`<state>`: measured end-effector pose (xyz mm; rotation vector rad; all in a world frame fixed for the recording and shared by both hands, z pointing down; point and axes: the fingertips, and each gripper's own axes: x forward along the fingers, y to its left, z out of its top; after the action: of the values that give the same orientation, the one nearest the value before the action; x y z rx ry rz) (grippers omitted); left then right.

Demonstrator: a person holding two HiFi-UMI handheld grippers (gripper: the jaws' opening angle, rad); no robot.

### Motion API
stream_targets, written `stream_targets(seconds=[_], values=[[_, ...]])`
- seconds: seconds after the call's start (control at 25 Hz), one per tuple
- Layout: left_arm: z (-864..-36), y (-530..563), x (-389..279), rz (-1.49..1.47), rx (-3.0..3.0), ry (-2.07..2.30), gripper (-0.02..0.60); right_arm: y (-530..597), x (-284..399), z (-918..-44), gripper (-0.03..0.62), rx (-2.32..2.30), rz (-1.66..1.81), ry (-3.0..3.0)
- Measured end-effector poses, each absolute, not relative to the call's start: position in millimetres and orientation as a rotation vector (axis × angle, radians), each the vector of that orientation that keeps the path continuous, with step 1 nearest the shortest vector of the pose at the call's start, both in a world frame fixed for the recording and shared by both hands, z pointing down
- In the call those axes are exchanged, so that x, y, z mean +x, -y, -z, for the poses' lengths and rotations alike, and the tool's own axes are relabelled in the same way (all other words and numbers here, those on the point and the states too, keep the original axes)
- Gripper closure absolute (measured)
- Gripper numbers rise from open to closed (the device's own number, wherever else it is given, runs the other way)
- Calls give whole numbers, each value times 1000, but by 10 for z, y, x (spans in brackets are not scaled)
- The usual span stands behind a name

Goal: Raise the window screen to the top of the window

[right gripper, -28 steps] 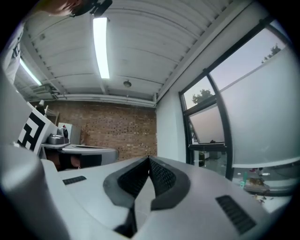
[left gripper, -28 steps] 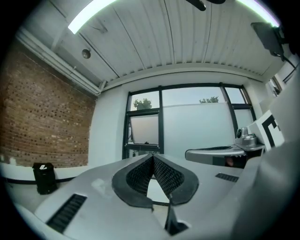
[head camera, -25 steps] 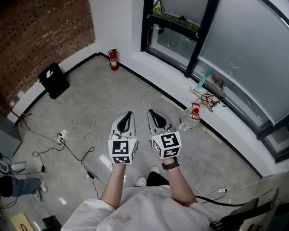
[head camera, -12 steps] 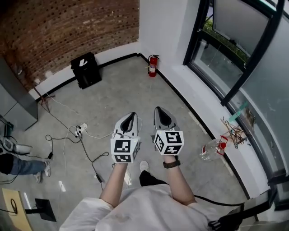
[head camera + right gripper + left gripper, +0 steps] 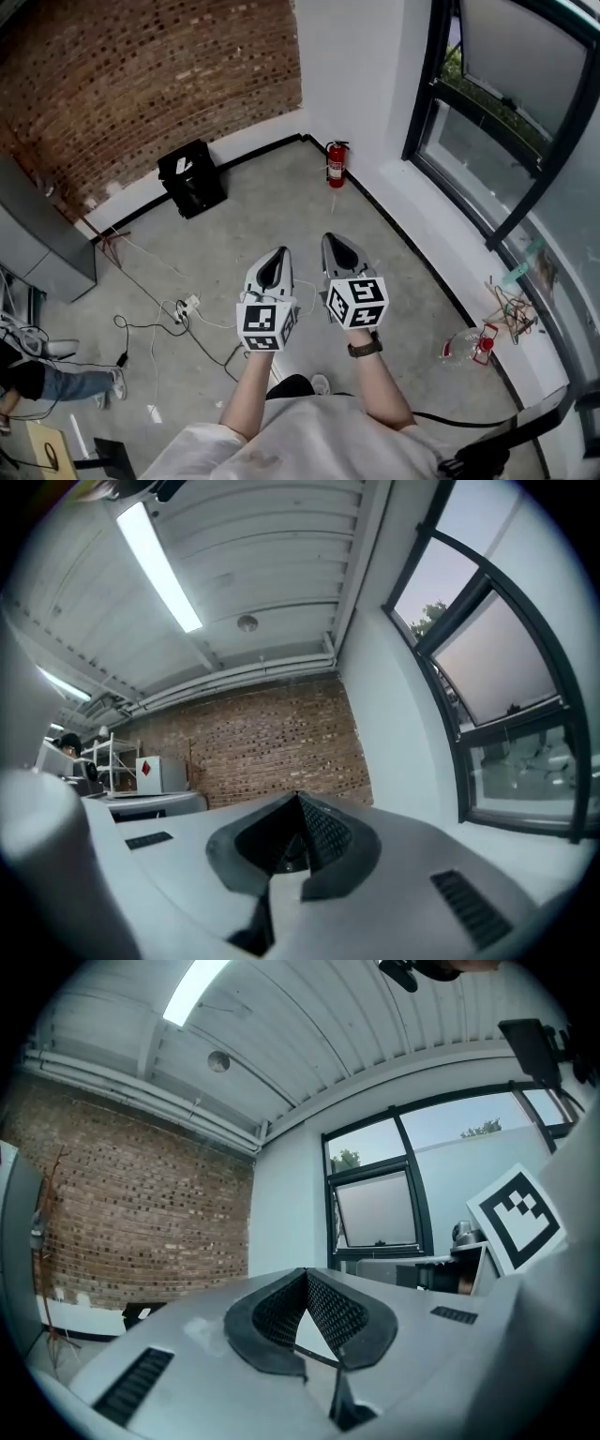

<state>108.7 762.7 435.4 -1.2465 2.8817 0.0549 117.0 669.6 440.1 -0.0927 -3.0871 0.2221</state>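
My left gripper (image 5: 279, 253) has its jaws pressed together with nothing between them. My right gripper (image 5: 331, 240) is the same, its pads meeting at the tip and bare. The two are held side by side, level, just apart from each other, over the concrete floor (image 5: 272, 202) and touching nothing.

The window (image 5: 506, 112) with its dark frame runs along the right side of the head view, well apart from both grippers. I cannot tell the window screen from the frosted panes.

On the white sill (image 5: 441, 253) below it I count one clear bottle (image 5: 464, 345) with a red cap, and near it one tangle of thin sticks or wires (image 5: 511, 314). I cannot tell what is in the bottle.

One red fire extinguisher (image 5: 337, 164) stands at the foot of the wall. One black case (image 5: 192, 178) sits shut against the brick wall (image 5: 141, 84). One white power strip (image 5: 187, 305) lies among loose cables. A seated person's legs (image 5: 56, 382) show at the left edge.
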Motion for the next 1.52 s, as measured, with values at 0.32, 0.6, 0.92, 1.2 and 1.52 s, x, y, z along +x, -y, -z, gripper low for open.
stream_targets(seconds=[0.32, 0.6, 0.92, 1.2, 1.52], values=[[-4673, -7200, -107, -118, -1288, -2895, 580, -6464, 191, -4519, 592, -233, -424, 3152], [-4509, -6365, -1332, -273, -1526, -2768, 580, -5651, -923, -4382, 592, -49, -210, 3225], [-4280, -5392, -2378, -305, -1728, -2512, 581, -4947, -1801, -4329, 592, 87, -123, 3215], [-4341, -3895, -2447, -291, -1951, -2320, 581, -3387, -1700, -4334, 592, 466, -137, 3221], [-4473, -1930, -2430, -303, -2217, -2204, 581, -1565, -1653, -4418, 592, 723, -102, 3178]])
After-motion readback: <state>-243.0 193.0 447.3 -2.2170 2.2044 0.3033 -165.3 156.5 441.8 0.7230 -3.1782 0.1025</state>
